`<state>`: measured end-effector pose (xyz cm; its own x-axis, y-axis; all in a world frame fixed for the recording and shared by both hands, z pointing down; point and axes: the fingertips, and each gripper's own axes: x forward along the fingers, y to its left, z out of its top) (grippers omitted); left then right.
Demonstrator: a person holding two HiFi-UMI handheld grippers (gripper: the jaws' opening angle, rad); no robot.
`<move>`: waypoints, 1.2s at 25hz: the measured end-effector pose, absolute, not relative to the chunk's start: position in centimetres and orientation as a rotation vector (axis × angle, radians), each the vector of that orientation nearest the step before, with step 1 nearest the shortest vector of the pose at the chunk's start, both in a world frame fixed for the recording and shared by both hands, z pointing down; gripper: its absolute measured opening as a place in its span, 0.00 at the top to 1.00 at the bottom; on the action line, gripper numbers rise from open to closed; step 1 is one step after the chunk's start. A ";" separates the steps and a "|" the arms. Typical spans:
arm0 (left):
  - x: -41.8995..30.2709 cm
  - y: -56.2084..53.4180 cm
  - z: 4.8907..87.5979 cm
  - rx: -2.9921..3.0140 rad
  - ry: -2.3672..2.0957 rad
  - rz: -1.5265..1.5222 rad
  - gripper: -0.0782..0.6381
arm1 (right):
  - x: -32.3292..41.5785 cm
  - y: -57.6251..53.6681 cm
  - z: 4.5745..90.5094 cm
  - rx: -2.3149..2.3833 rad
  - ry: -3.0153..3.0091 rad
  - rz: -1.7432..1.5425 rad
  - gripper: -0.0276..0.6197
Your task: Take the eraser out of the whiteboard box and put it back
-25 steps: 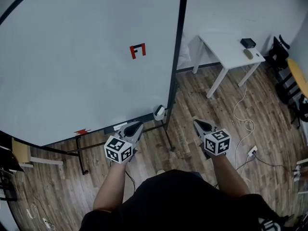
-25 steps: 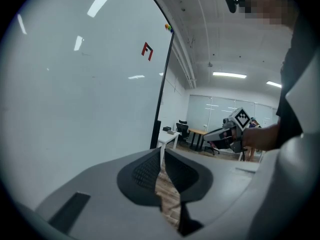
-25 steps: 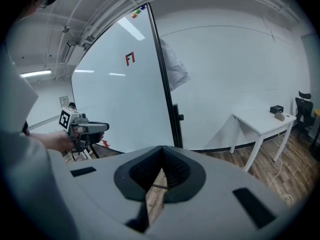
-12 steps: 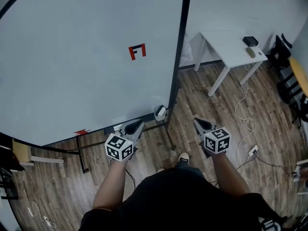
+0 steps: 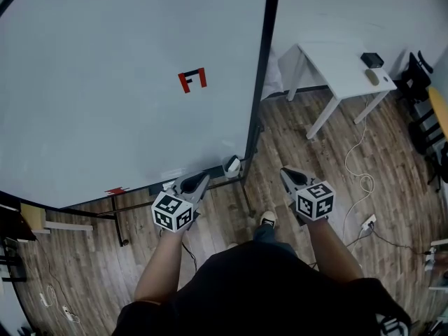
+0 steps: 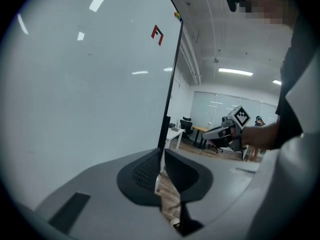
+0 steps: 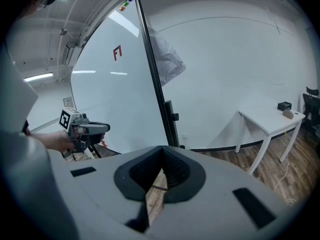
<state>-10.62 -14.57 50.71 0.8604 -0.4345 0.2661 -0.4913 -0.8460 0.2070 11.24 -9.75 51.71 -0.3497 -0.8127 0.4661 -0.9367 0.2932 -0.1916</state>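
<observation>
left tongs [image 5: 198,182] and right tongs [image 5: 286,175] are closed and empty. approach is judged in hand; next, the small white box [image 5: 232,164] at the large whiteboard's [image 5: 105,82] foot must be reached.

The person's shoe [image 5: 267,220] comes into sight on the wooden floor [image 5: 329,159], stepping toward the whiteboard box [image 5: 232,164]; the whiteboard's red mark [image 5: 192,80] shifts left in the head view.
</observation>
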 end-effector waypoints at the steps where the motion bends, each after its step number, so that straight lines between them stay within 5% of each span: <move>1: -10.4 -14.7 50.8 2.762 -0.706 0.309 0.86 | 11.5 -10.1 51.8 1.589 -2.288 0.635 0.97; 30: -4.8 -18.2 53.7 2.687 -0.787 0.397 0.86 | 15.0 -15.4 54.6 1.398 -2.341 0.664 0.97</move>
